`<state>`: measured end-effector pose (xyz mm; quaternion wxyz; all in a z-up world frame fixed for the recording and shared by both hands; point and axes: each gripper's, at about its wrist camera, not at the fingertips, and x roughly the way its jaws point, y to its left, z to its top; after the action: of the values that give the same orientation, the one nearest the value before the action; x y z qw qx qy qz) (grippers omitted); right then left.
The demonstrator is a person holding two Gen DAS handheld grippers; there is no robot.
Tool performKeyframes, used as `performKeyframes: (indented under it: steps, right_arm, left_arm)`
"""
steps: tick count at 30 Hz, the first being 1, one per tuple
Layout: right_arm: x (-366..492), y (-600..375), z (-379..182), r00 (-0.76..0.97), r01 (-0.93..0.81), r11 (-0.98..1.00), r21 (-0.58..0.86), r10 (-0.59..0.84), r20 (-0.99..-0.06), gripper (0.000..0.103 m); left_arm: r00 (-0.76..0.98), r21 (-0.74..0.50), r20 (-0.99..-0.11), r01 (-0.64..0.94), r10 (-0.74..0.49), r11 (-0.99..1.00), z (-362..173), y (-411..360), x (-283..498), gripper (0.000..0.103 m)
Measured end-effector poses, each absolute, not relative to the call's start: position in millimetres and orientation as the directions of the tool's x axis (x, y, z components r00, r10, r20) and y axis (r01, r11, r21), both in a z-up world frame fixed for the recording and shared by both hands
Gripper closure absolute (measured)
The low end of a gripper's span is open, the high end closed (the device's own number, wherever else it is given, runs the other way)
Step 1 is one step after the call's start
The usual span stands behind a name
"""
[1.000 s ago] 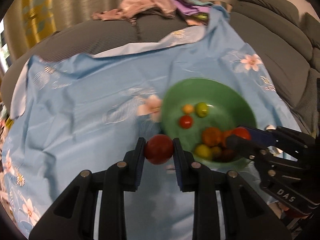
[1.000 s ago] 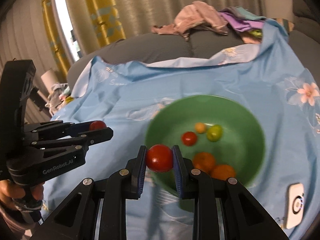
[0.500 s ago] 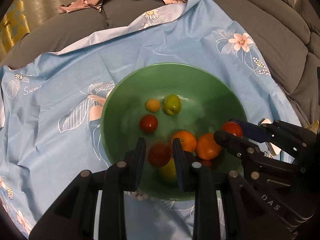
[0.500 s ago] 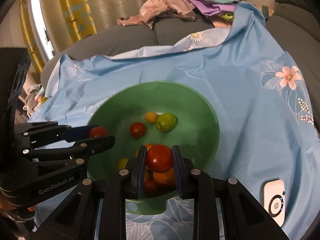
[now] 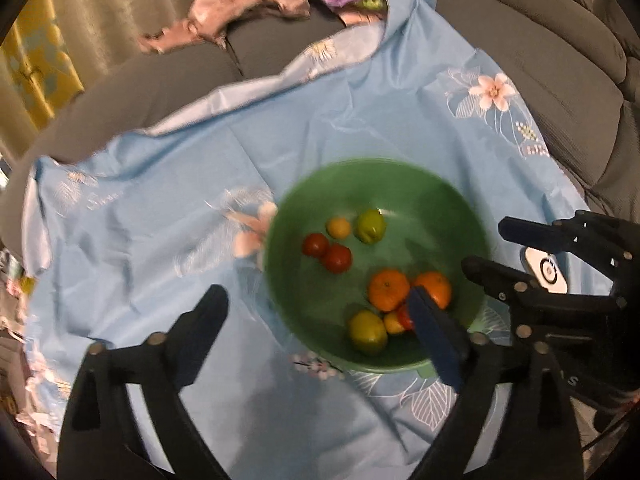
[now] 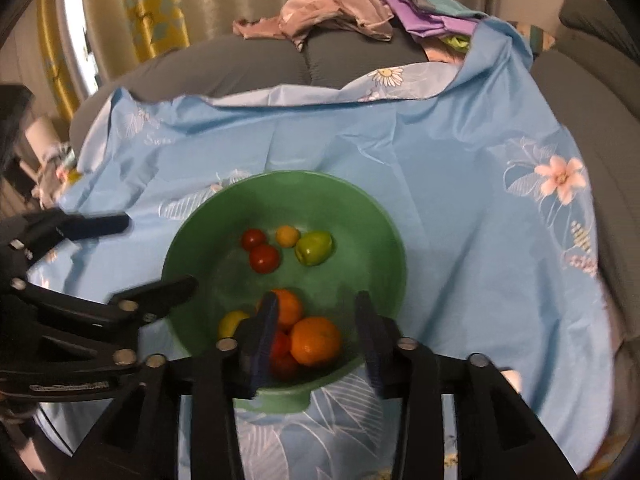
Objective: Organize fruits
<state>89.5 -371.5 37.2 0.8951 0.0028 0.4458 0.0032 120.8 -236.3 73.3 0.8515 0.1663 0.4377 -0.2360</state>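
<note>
A green bowl (image 5: 452, 208) (image 6: 372, 216) sits on a blue flowered cloth and holds several fruits: two red tomatoes (image 5: 337, 258) (image 6: 264, 258), a small orange one (image 6: 287, 236), a green fruit (image 5: 371, 226) (image 6: 315, 247), two oranges (image 5: 389, 289) (image 6: 316, 341), a yellow fruit (image 5: 367, 332) and more red ones. My left gripper (image 5: 320, 312) is open and empty over the bowl's near left rim. My right gripper (image 6: 316, 320) is open and empty above the oranges; it also shows in the left wrist view (image 5: 496, 248). The left gripper shows in the right wrist view (image 6: 156, 256).
The blue cloth (image 6: 460, 184) covers a grey sofa (image 5: 560, 92). A pile of clothes (image 6: 344, 4) lies at the back. A small white remote (image 5: 546, 270) lies on the cloth right of the bowl. Curtains (image 6: 152, 4) hang behind.
Both grippers held red tomatoes and moved over the bowl. Both have opened and let go. The tomatoes now lie in the bowl.
</note>
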Motion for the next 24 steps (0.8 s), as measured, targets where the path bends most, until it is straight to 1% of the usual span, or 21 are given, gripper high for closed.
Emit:
performKeyframes:
  steps: [2,7,11,14,24]
  right_arm:
    - [96,-376,48,0.568,-0.009,1.000,0.023,0.024,-0.823,0.058]
    - [104,-387,63,0.491,0.015,0.998,0.063,0.048,-0.870,0.058]
    - [95,-388,82,0.507,0.019,0.999,0.032,0.018,-0.862,0.058]
    - [89,-389,94,0.522,0.014,1.000,0.012,0.003,-0.853,0.058]
    - [82,-391,110,0.550,0.008,1.000,0.003,-0.002,-0.835,0.058]
  left_arm:
    - [0.510,0.089,-0.825,0.542,-0.244,0.835,87,-236,120,0.001]
    - [0.532,0.119,-0.821,0.514,-0.208,0.849,113,-236,116,0.001]
    - [0.544,0.161,-0.822,0.502,-0.166,0.850,122,-240,114,0.001]
    - [0.534,0.134,-0.824,0.507,-0.189,0.851,127,-240,114,0.001]
    - [0.533,0.131,-0.825,0.504,-0.188,0.854,131,-245,115,0.001]
